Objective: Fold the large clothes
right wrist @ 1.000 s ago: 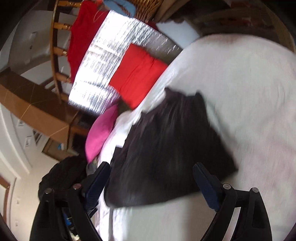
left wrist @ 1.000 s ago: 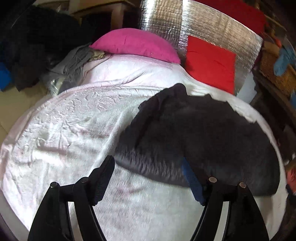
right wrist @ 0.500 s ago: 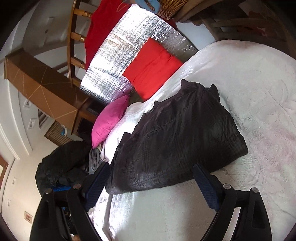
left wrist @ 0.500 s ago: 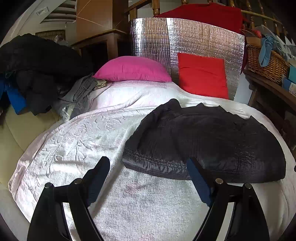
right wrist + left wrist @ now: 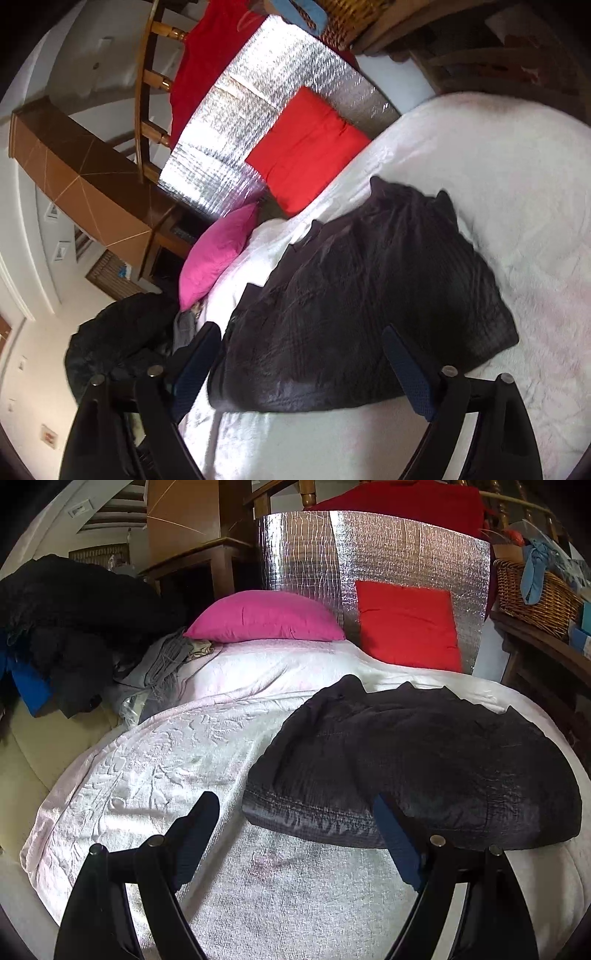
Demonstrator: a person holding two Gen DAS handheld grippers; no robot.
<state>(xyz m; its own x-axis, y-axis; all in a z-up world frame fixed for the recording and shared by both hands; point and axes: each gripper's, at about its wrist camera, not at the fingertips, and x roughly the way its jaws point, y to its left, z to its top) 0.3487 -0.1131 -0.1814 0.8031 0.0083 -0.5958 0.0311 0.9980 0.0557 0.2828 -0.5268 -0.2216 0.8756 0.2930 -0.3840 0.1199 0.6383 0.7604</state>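
bed: our pale bedspread [image 5: 155, 775] spreads under both grippers | garment: folded black jacket [image 5: 424, 760] lies ahead of us, touching neither | left gripper [image 5: 295, 830]: released, empty, jacket ahead and to its right | right gripper [image 5: 303, 362]: jaws just closing somewhat, yet apart and empty, jacket straight ahead

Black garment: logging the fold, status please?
Left claw open, empty; right claw open, just narrowed, empty. Black garment folded on white bedspread. Nothing in the way.
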